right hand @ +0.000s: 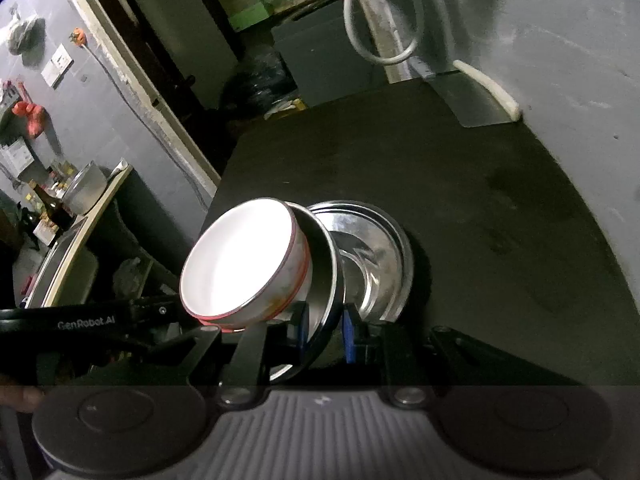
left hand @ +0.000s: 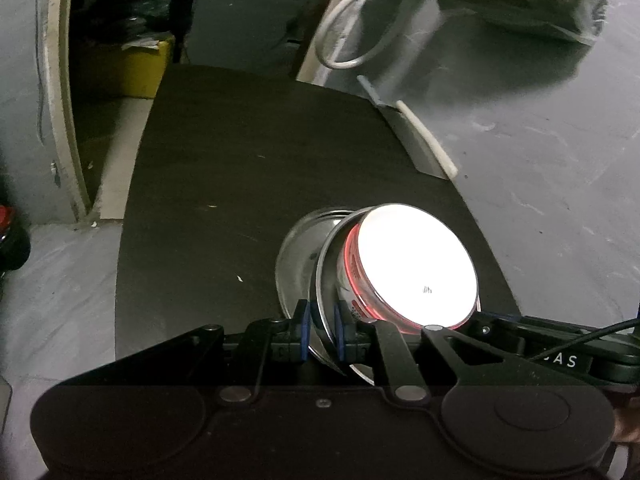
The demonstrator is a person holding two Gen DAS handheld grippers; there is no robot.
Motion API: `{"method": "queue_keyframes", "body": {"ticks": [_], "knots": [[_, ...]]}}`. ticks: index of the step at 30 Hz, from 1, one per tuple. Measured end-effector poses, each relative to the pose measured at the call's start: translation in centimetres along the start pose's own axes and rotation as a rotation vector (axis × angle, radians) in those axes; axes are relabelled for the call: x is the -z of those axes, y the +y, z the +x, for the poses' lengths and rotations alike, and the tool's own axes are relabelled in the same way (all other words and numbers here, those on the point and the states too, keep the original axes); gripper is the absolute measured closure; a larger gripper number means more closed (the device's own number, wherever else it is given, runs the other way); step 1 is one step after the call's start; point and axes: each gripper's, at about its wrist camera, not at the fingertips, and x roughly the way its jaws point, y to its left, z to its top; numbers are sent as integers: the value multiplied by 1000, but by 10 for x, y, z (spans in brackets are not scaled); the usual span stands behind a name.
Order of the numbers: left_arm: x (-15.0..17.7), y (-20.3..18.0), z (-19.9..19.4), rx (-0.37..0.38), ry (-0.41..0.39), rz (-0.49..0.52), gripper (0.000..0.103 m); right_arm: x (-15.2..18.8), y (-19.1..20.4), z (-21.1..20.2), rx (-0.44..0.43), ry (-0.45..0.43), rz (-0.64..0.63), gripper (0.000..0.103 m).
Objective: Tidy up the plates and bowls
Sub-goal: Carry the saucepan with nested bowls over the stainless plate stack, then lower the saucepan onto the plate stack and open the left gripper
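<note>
White bowl (left hand: 420, 264): plain white interior, glare-bleached, with a red band around the outer wall; one small dark mark on the white face in the left wrist view. Steel plate (right hand: 320, 280): bare silver metal with a dark, shaded face. Steel bowl (right hand: 372, 264): mirror-bright silver, unpatterned. Counter (left hand: 260, 184): matte black with faint pale specks. Left gripper (left hand: 321, 334): black body, blue pads (left hand: 305, 330). Right gripper (right hand: 325, 334): black arms, blue pads (right hand: 348, 334), grey ribbed housing. Wall (left hand: 540, 160): grey with lighter streaks. Hose loop (left hand: 344, 40): white. Bin (left hand: 132, 68): yellow.
</note>
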Motion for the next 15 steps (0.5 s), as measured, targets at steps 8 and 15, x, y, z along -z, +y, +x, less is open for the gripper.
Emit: {"method": "queue_keyframes", "body": {"ticks": [8,15], "knots": [[-11,5,18,-12,9,-14,92,-14,-4,23,-7,29,-12,83],[-14,6,30,-13,37,-19,92,-18,-13,33,-3,51,8,83]]}}
